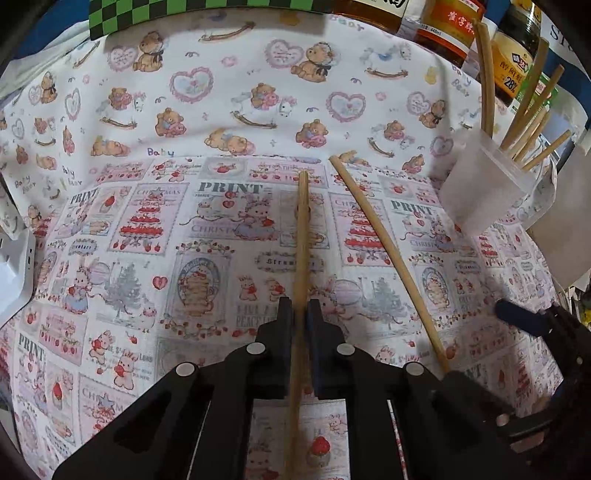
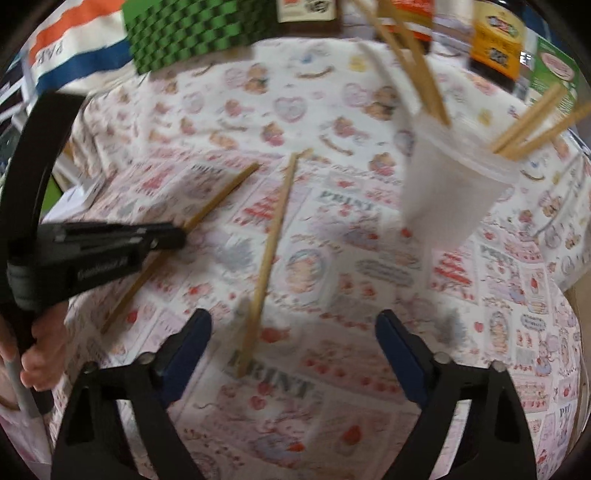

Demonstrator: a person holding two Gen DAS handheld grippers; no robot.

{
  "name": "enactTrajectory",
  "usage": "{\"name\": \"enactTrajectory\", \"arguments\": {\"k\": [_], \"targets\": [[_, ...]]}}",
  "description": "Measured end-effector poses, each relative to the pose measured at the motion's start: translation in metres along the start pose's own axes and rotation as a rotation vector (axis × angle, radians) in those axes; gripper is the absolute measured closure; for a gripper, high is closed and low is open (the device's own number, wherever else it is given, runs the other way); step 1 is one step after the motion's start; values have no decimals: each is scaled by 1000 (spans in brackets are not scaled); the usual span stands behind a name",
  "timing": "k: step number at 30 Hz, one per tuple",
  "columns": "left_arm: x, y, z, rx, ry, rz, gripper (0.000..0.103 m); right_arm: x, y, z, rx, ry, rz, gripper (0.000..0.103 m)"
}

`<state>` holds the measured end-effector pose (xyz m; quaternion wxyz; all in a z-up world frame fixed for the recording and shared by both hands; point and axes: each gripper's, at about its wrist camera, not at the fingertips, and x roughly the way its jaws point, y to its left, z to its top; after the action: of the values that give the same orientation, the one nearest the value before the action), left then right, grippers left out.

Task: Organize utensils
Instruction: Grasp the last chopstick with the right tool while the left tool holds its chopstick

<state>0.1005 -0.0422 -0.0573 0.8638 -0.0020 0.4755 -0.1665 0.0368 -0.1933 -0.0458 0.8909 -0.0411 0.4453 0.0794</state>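
My left gripper (image 1: 300, 310) is shut on a wooden chopstick (image 1: 302, 236) that runs forward between its fingers over the patterned cloth. A second chopstick (image 1: 388, 258) lies loose on the cloth just to its right. A frosted plastic cup (image 1: 480, 184) at the right holds several chopsticks (image 1: 524, 122). In the right wrist view my right gripper (image 2: 293, 332) is open and empty, hovering over the loose chopstick (image 2: 267, 258). The left gripper (image 2: 110, 247) shows at the left, holding its chopstick (image 2: 218, 206). The cup (image 2: 450, 184) stands to the right.
Sauce bottles (image 1: 450, 26) and a green checkered box (image 1: 207, 11) line the back edge. A white object (image 1: 14, 273) sits at the left edge. In the right wrist view bottles (image 2: 498, 40) stand behind the cup.
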Motion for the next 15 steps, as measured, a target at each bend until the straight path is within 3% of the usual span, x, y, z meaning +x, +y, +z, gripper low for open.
{"name": "enactTrajectory", "arguments": {"k": [6,8,11,15], "targets": [[1,-4,0,28,-16,8,94,13,1,-2,-16,-4,-47,41],[3,-6,1,33,-18,14,94,13,-1,-1,1,-10,-40,44],[5,-9,1,55,-29,28,94,11,4,-2,-26,-19,-27,57],[2,-4,2,29,-35,-48,94,9,1,-2,-13,-22,-47,98]]}}
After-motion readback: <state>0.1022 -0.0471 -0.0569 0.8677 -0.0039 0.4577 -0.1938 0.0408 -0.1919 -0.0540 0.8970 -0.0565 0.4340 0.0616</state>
